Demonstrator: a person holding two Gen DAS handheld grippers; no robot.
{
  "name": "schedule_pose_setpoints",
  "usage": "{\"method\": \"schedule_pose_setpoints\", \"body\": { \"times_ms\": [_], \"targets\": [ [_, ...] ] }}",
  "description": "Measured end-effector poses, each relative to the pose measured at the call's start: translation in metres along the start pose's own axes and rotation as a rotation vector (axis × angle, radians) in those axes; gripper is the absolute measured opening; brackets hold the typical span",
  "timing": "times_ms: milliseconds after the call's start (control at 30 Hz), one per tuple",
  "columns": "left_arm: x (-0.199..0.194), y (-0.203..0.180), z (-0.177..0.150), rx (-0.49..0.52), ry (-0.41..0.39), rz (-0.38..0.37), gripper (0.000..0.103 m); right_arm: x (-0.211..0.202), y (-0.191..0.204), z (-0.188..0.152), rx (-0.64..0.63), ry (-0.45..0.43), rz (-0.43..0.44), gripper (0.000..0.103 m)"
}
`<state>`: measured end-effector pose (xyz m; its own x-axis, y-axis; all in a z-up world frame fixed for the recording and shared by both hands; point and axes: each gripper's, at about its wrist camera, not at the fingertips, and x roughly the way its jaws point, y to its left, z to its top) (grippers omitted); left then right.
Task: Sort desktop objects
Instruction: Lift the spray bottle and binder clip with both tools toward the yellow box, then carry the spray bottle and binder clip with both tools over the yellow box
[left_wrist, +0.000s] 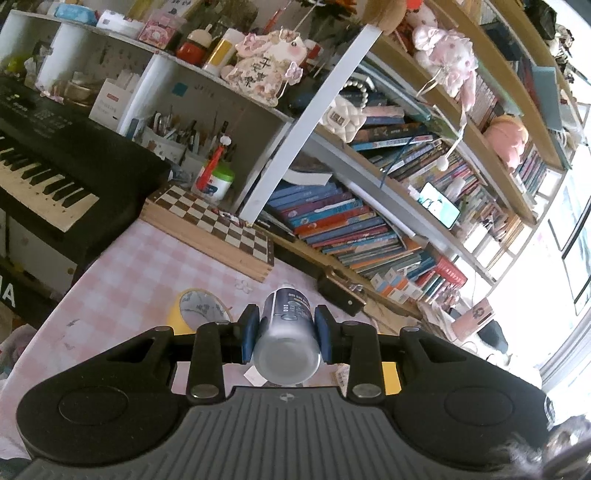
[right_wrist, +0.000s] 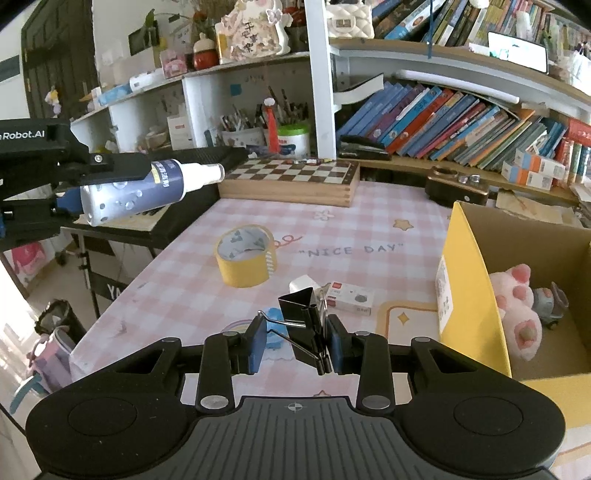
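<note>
Through my left wrist camera, my left gripper (left_wrist: 285, 330) clamps a spray bottle (left_wrist: 286, 332) lengthwise over the checked tablecloth (left_wrist: 147, 273), a tape roll (left_wrist: 195, 308) just beyond. Only my right wrist camera shows my right gripper (right_wrist: 295, 345) pinching a black binder clip (right_wrist: 304, 325), the bottle's white nozzle, and the cardboard box (right_wrist: 469, 280) holding a plush toy (right_wrist: 517, 314).

chessboard box (right_wrist: 291, 181) sat at the desk's back edge | keyboard (left_wrist: 55, 162) off to the left | bookshelf (right_wrist: 461, 122) was crammed with books
</note>
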<state>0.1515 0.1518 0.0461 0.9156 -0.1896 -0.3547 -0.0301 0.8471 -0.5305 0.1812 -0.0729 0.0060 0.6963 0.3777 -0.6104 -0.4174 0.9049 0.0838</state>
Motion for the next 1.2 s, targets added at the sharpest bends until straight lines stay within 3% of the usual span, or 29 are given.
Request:
{"method": "schedule_pose_setpoints", "body": {
  "times_ms": [467, 933, 1200],
  "targets": [
    [-0.057, -0.011, -0.020, 0.014, 0.001, -0.059, 0.030, -0.046, 0.018, -0.023, 0.011, -0.025, -0.004, 0.034],
    [-0.100, -0.017, -0.055, 0.036, 0.084, -0.136, 0.030, -0.098, 0.024, -0.060, 0.095, -0.025, -0.069, 0.034],
    [-0.106, -0.025, -0.082, 0.048, 0.180, -0.199, 0.030, -0.120, 0.020, -0.088, 0.166, 0.004, -0.132, 0.034]
  ]
}}
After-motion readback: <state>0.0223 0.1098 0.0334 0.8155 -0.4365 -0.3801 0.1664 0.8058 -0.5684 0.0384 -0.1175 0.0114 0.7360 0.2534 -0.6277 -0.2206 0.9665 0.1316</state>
